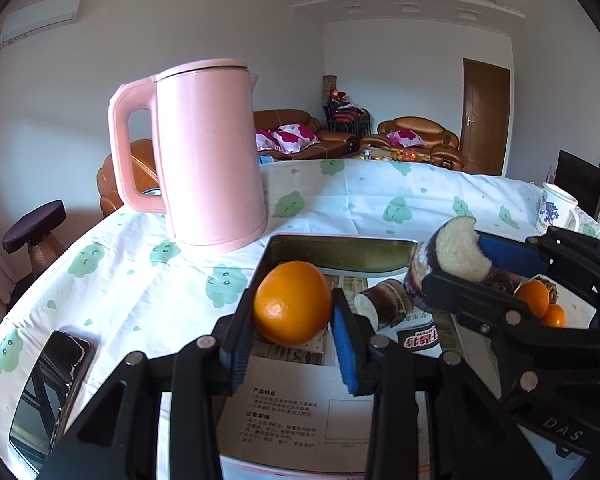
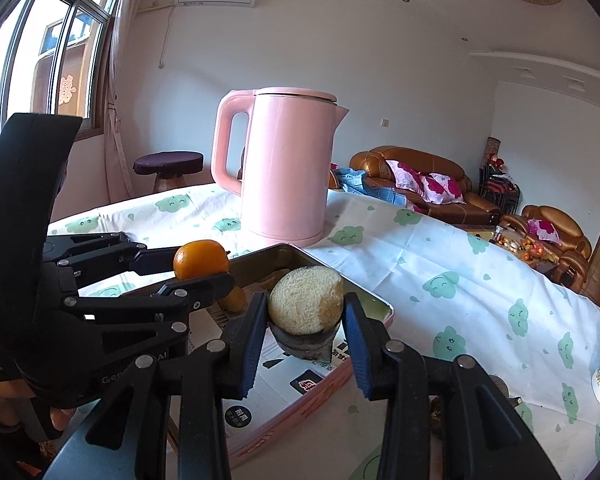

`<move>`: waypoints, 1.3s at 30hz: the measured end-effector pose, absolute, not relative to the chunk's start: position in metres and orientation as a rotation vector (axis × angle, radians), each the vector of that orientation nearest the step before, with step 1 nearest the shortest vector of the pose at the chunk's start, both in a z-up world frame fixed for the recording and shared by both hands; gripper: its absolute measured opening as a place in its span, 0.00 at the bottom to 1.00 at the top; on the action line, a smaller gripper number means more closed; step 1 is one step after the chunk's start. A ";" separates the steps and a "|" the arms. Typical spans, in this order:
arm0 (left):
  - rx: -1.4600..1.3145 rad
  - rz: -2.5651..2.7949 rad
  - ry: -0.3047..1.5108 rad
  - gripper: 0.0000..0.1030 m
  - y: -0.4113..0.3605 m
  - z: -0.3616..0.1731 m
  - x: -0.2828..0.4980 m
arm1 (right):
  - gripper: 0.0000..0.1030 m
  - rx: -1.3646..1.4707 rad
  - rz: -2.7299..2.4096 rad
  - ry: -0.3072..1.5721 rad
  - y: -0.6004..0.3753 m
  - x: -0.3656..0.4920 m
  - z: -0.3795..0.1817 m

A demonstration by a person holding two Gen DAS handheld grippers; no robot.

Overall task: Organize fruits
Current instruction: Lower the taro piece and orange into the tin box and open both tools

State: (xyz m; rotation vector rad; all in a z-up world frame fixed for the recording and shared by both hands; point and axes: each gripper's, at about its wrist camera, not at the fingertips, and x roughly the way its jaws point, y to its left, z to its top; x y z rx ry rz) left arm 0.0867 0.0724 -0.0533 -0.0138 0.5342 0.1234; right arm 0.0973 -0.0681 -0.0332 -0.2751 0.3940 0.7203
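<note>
The left gripper (image 1: pixel 293 312) is closed on a round orange fruit (image 1: pixel 292 307), held above the shallow metal tray (image 1: pixel 340 250) lined with printed paper. The right gripper (image 2: pixel 306 320) clamps a dark-skinned sugarcane piece with pale cut end (image 2: pixel 306 306) over the same tray, near the pink electric kettle (image 2: pixel 286 168) on the cloth-covered bench (image 2: pixel 440 264).

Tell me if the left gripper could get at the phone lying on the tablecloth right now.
Probably not as things stand. The left gripper is shut on an orange over the tin tray, so it would have to put that down first. The phone lies bare on the cloth to its left, nothing covering it.
</note>
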 end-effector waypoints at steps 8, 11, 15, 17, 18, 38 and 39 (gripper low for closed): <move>-0.020 0.116 0.568 0.36 0.076 -0.055 0.093 | 0.39 -0.288 0.736 0.425 -0.062 0.098 -0.040; -0.024 0.112 0.577 0.36 0.076 -0.057 0.095 | 0.39 -0.294 0.739 0.435 -0.059 0.098 -0.042; -0.032 0.115 0.590 0.36 0.077 -0.058 0.097 | 0.39 -0.310 0.746 0.456 -0.055 0.098 -0.047; -0.035 0.113 0.598 0.36 0.078 -0.058 0.098 | 0.39 -0.310 0.748 0.457 -0.055 0.099 -0.047; -0.035 0.115 0.602 0.36 0.078 -0.059 0.099 | 0.39 -0.312 0.750 0.462 -0.054 0.099 -0.047; -0.044 0.145 0.659 0.36 0.083 -0.066 0.107 | 0.39 -0.330 0.765 0.572 -0.045 0.111 -0.059; -0.045 0.144 0.659 0.36 0.083 -0.066 0.107 | 0.39 -0.331 0.765 0.573 -0.045 0.111 -0.059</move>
